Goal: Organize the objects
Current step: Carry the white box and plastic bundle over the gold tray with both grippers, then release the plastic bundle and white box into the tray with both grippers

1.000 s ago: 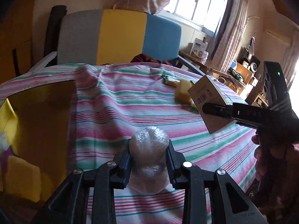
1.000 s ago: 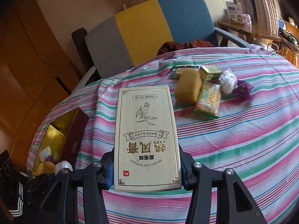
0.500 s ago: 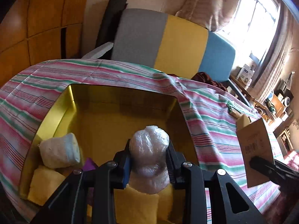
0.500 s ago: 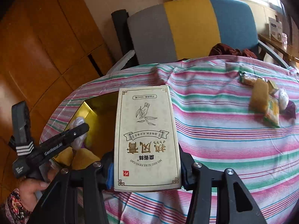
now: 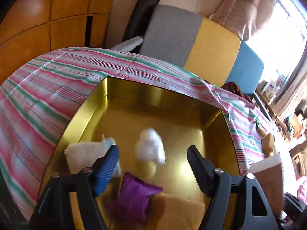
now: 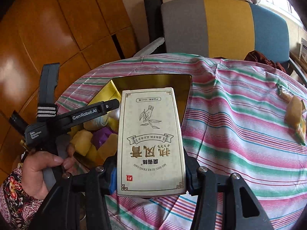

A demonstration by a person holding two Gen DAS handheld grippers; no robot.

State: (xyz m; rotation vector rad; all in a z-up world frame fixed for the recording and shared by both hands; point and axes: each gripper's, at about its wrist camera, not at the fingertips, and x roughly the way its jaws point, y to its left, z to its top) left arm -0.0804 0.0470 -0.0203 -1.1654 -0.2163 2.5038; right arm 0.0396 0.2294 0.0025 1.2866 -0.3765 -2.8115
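My left gripper (image 5: 153, 163) is open above a gold tin box (image 5: 92, 105) on the striped tablecloth. A clear-wrapped white packet (image 5: 150, 146) is blurred in the gap between the fingers, over the box floor. Inside the box lie a white packet (image 5: 82, 157), a purple packet (image 5: 136, 193) and a yellow packet (image 5: 176, 210). My right gripper (image 6: 151, 176) is shut on a cream carton with gold lettering (image 6: 150, 140), held upright in front of the gold box (image 6: 153, 80). The left gripper (image 6: 96, 111) also shows in the right wrist view, over the box.
More wrapped snacks (image 6: 295, 115) lie at the table's right side, also in the left wrist view (image 5: 267, 141). A grey, yellow and blue chair (image 6: 220, 25) stands behind the table. Wooden panels (image 6: 57, 28) are on the left.
My left gripper has opened and let go of the clear-wrapped packet, which is dropping into the gold box. My right gripper has swung left toward the box with the carton.
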